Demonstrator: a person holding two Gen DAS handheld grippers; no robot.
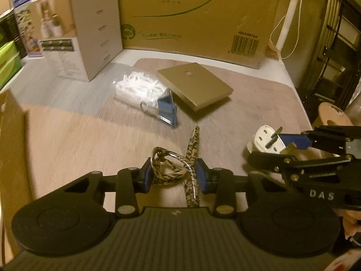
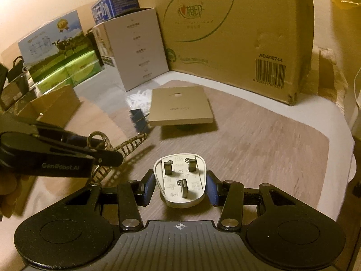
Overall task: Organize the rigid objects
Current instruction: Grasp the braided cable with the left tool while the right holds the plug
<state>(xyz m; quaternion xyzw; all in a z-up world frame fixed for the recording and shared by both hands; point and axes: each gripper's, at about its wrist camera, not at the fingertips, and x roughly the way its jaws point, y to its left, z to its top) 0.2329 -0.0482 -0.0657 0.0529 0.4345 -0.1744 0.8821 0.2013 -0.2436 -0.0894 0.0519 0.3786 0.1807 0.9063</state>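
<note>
Between the blue pads of the left claw [image 1: 174,175]: a pair of tortoiseshell glasses [image 1: 173,167], folded, clenched at the frame, one temple arm poking forward past the pads, lifted clear of the wood-grain desk [image 1: 79,140]. Between the pads of the right claw [image 2: 180,184]: a white three-pin plug [image 2: 180,180], grasped at its sides, prongs facing the camera, also off the desk. In the left wrist view, the right claw [image 1: 284,144] at the right edge, carrying the plug [image 1: 266,139] near the glasses but apart from them. In the right wrist view, the left claw [image 2: 112,151] at the left, glasses [image 2: 126,146] sticking out of it. Farther back on the desk: a flat tan box [image 1: 195,85], tilted, one edge raised; just beside it a clear bag of white plastic bits [image 1: 140,89] with a blue binder clip [image 1: 168,110] touching the bag's near end. Behind these, a large brown carton [image 1: 198,15] standing upright, and to its left a grey-and-white product box [image 1: 74,36], also upright. At the far left, green packs [image 2: 74,70] and a blue-and-white box [image 2: 49,36], partly blurred.
</note>
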